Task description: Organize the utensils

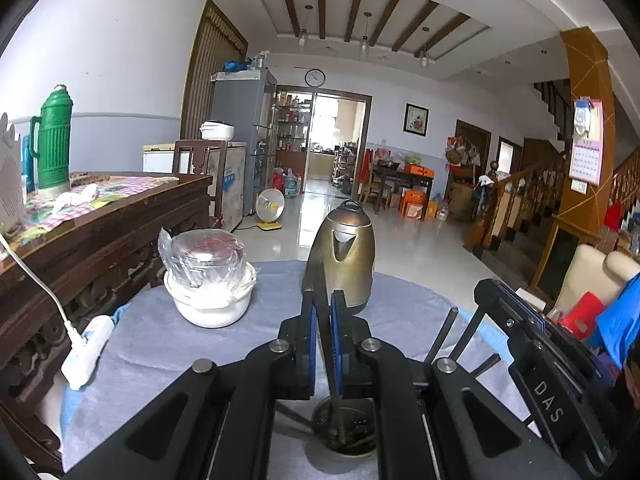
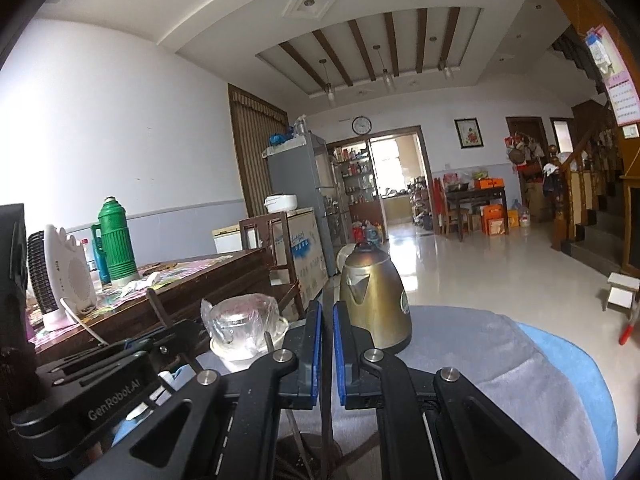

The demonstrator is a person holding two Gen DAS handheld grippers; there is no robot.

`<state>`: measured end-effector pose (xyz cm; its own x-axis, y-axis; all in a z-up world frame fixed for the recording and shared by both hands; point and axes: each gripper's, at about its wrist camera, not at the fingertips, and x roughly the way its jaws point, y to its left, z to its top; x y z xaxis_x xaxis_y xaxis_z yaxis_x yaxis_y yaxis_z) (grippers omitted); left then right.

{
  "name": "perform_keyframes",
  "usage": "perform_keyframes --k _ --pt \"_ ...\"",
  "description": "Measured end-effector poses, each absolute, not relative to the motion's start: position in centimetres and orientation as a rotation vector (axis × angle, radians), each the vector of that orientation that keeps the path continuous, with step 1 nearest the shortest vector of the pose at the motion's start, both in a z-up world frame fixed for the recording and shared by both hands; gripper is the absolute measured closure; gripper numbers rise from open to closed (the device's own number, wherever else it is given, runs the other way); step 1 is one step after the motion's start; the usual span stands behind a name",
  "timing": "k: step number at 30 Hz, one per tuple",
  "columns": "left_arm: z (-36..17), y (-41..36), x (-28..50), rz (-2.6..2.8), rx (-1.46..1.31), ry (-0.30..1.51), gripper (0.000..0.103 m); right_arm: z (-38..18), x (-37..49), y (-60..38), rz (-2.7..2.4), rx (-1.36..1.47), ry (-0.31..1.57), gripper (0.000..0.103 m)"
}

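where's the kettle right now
In the left wrist view the brass-coloured kettle stands upright on the blue-grey cloth, just beyond the fingertips and right of the plastic-wrapped white bowl.

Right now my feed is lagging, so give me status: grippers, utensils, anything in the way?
Left hand-held gripper shut on a dark utensil. Right hand-held gripper shut on another dark utensil. Utensil cup directly below. Kettle stands ahead.
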<state>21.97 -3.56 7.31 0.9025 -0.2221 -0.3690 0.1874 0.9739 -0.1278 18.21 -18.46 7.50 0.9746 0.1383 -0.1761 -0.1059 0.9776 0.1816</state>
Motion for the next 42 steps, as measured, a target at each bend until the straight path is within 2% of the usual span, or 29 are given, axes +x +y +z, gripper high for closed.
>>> perform_keyframes --k 2,3,4,5,6,8,9,10,16,22,29,33,42 --pt "7.7 -3.3 21.5 -0.204 -0.078 0.394 0.092 7.5 18.2 -18.8 0.137 0.179 0.211 0.094" --pt "7.9 -3.1 21.3 -0.204 -0.077 0.396 0.085 7.6 18.1 -18.9 0.142 0.181 0.220 0.094" --pt "8.2 -2.8 20.9 -0.198 -0.071 0.393 0.073 7.6 18.0 -19.0 0.144 0.181 0.224 0.092" --pt "8.4 -2.6 20.7 -0.189 -0.065 0.389 0.067 7.8 17.8 -19.1 0.144 0.181 0.227 0.090" --pt "8.7 -2.3 20.4 -0.176 -0.055 0.383 0.056 7.9 17.6 -19.3 0.145 0.183 0.226 0.085" --pt "9.3 -1.9 19.4 -0.162 -0.038 0.373 0.051 8.0 17.1 -19.7 0.153 0.196 0.219 0.065" --pt "9.4 -1.7 19.1 -0.160 -0.029 0.374 0.045 8.1 16.6 -20.0 0.155 0.207 0.211 0.042" --pt "9.6 -1.5 18.6 -0.159 -0.017 0.381 0.036 8.3 16.2 -20.3 0.153 0.216 0.197 0.034" --pt "9.0 -1.0 16.0 -0.140 0.029 0.452 0.022 9.4 12.9 -21.3 0.129 0.239 0.117 0.034" --pt "7.3 -1.0 14.7 -0.093 0.019 0.548 0.021 9.7 10.7 -22.2 0.106 0.277 0.172 0.034" --pt "7.3 -0.9 11.9 -0.036 0.044 0.538 0.021 8.8 7.5 -22.3 0.081 0.273 0.255 0.034" --pt "7.7 -1.0 10.0 -0.022 0.071 0.518 0.014 8.0 6.3 -22.4 0.077 0.285 0.313 0.034" --pt "7.9 -1.5 7.6 -0.022 0.103 0.520 0.013 7.1 2.9 -22.6 0.040 0.246 0.374 0.034"
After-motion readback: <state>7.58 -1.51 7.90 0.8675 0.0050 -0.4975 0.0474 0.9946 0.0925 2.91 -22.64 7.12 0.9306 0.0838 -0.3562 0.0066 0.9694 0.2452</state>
